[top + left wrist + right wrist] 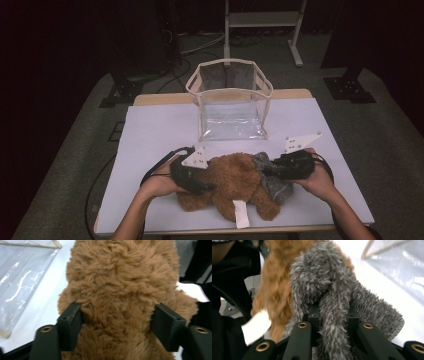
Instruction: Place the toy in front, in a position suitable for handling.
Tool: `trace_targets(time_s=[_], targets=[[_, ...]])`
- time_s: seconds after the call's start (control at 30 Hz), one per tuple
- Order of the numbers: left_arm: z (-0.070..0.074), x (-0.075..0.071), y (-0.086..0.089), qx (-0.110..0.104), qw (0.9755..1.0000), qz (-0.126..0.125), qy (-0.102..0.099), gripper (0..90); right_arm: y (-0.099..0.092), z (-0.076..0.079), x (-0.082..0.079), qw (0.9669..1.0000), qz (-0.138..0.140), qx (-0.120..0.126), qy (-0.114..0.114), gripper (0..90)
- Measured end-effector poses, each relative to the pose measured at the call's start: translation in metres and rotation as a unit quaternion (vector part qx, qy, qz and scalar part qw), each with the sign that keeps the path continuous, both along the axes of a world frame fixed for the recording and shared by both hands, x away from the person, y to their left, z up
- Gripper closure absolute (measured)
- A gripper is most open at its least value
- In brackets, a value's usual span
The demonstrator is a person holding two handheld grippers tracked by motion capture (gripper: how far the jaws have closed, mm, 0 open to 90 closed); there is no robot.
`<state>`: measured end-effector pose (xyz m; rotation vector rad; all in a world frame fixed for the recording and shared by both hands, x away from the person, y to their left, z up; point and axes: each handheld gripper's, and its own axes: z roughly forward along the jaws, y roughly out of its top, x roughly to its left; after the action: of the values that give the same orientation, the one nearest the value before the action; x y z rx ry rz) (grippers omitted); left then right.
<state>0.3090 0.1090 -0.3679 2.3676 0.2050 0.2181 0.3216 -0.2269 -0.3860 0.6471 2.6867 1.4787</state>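
Note:
A brown plush toy lies near the front of the white table, with a white tag trailing toward the front edge. My left gripper comes at the toy from its left. In the left gripper view its two jaws press into the brown fur on either side, so the left gripper is shut on the toy's body. A grey fuzzy part lies at the toy's right end. My right gripper pinches a strand of this grey fuzzy part; the right gripper has narrow jaws.
A clear plastic bag with a beige rim stands open at the back middle of the table, just behind the toy. Cables trail from both grippers. Beyond the table are a dark floor and a metal stand.

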Motion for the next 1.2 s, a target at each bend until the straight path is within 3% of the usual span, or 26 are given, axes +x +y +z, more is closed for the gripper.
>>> trace_targets(time_s=[0.1, 0.13, 0.4, 0.63, 0.77, 1.0, 1.13, 1.2], targets=[[-0.002, 0.0, -0.005, 0.0, 1.0, -0.004, -0.002, 35.5, -0.01, -0.014, -0.004, 0.9996, -0.008, -0.021, 0.02, 73.0], [-0.002, 0.0, -0.008, -0.002, 1.0, -0.006, 0.0, 36.0, -0.014, -0.017, -0.005, 0.9995, -0.009, -0.015, 0.026, 73.0], [0.001, 0.003, -0.028, 0.027, 0.9994, -0.022, -0.006, 38.0, -0.03, 0.009, -0.007, 0.9992, -0.005, 0.04, 0.006, 73.2], [-0.001, 0.0, -0.031, 0.027, 0.999, -0.036, -0.007, 38.3, -0.029, -0.006, -0.007, 0.9994, -0.004, 0.023, 0.024, 73.2], [-0.002, -0.007, -0.04, 0.038, 0.9974, -0.058, -0.02, 38.4, -0.038, 0.008, -0.005, 0.9995, -0.013, 0.025, 0.013, 73.2], [-0.003, -0.011, -0.042, 0.04, 0.9961, -0.075, -0.024, 38.0, -0.016, 0.039, 0.007, 0.9996, 0.007, 0.023, -0.016, 73.1], [0.0, -0.01, -0.032, 0.027, 0.9972, -0.068, -0.017, 36.0, -0.002, 0.036, 0.009, 0.9996, 0.026, 0.006, -0.012, 73.2], [0.004, -0.007, -0.027, 0.009, 0.9983, -0.056, -0.011, 34.4, -0.001, 0.03, 0.005, 0.9995, 0.031, 0.003, -0.002, 73.5]])
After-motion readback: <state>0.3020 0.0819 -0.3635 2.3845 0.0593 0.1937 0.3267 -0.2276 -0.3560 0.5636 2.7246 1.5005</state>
